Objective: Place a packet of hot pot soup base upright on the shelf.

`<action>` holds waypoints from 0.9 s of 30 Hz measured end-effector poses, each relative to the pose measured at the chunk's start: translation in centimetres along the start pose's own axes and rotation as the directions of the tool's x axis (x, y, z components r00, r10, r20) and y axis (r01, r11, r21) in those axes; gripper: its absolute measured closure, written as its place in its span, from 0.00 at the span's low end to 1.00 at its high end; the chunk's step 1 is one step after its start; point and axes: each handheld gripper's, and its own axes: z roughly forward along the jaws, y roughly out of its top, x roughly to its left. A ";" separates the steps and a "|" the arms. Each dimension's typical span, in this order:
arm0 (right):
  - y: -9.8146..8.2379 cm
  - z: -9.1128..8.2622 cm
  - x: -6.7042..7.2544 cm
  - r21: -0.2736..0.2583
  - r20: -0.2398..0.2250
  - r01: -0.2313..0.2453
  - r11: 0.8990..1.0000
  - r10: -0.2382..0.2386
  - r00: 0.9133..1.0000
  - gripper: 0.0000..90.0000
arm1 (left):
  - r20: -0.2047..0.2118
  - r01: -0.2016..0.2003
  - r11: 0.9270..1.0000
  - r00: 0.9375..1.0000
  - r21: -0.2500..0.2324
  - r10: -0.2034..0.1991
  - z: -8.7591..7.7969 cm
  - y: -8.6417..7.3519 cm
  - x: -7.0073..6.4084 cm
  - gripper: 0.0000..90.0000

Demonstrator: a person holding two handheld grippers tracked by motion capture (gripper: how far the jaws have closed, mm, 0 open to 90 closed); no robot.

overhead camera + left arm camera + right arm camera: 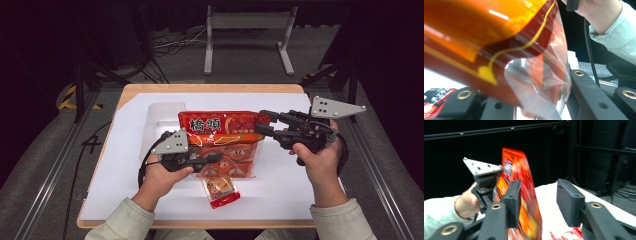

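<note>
Left hand-held gripper (pixel 212 159) clamped on the lower edge of the big red-orange snack bag (pixel 225 135), held up above the white surface (pixel 280 190). Right hand-held gripper (pixel 263 121) at the bag's top corner, jaws apart, not pressing. Small red packet (pixel 220 191) lying below.

A glossy red-orange plastic bag (pixel 223 131) with a clear film panel is seen on a matt white sheet (pixel 125 165) over a smooth wooden table (pixel 150 89). Matt black gripper pads (pixel 570 200) and a dull grey metal plate (pixel 336 108) are shown.
</note>
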 end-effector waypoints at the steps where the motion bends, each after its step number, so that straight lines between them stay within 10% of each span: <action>1: -0.2 -0.4 -0.2 -0.003 0.017 -0.003 1.000 0.003 1.000 0.58 | -0.003 -0.004 1.000 1.000 0.000 0.004 -0.1 0.2 0.2 0.78; 12: -2.6 -3.4 -1.5 0.036 0.167 0.033 0.999 -0.039 0.985 0.54 | -0.046 0.013 1.000 0.999 0.007 -0.013 -1.6 1.8 2.9 0.78; 27: -9.4 -5.1 -5.0 0.121 0.319 -0.098 0.988 0.055 0.946 0.52 | -0.149 0.023 0.999 0.988 -0.038 -0.029 -3.9 3.8 6.2 0.78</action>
